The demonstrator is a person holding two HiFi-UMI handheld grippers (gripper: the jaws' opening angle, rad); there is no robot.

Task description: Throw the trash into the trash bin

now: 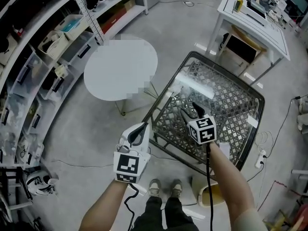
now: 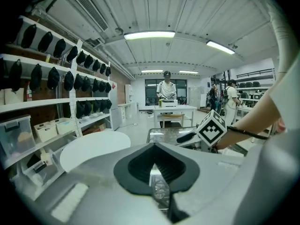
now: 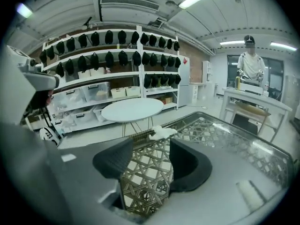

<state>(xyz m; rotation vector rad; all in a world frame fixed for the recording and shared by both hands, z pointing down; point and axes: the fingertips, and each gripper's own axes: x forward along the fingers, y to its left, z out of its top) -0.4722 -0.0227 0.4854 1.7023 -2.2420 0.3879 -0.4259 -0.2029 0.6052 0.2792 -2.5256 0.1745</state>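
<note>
Head view: person is standing at the near edge of a glass-topped table [image 1: 231, 76] w/ a woven base, holding both grippers out over that near edge. Left gripper [image 1: 141, 131] is hanging just off the table's near-left corner; right gripper [image 1: 190, 112] is sitting over the glass, pointing toward the left rim. The trash [image 1: 176, 86] is lying on the table right at that left rim, ahead of both tools and touched by neither. Prob. both are being brought in low for the pick-up. A cream tub [image 1: 208, 192] that may be the trash bin is showing under the table's near edge, beside the person's shoes.

Left gripper view: pads are sitting pinched together w/ only a thin slit btwn them and nothing caught in it. Table weave is showing thru the slit, so this tool is idling, not working.

Right gripper view: jaws are standing apart, empty, only glass and weave btwn them. The trash is lying beyond them, lined up approx w/ the gap, on the rim nearest a round white table [image 3: 132, 109]. That's why this tool looks like the one doing the grab. Trash is looking like a small crumpled white wad, tissue or paper; light and soft, I'd judge, so likely squashing easily under the pads.
</note>
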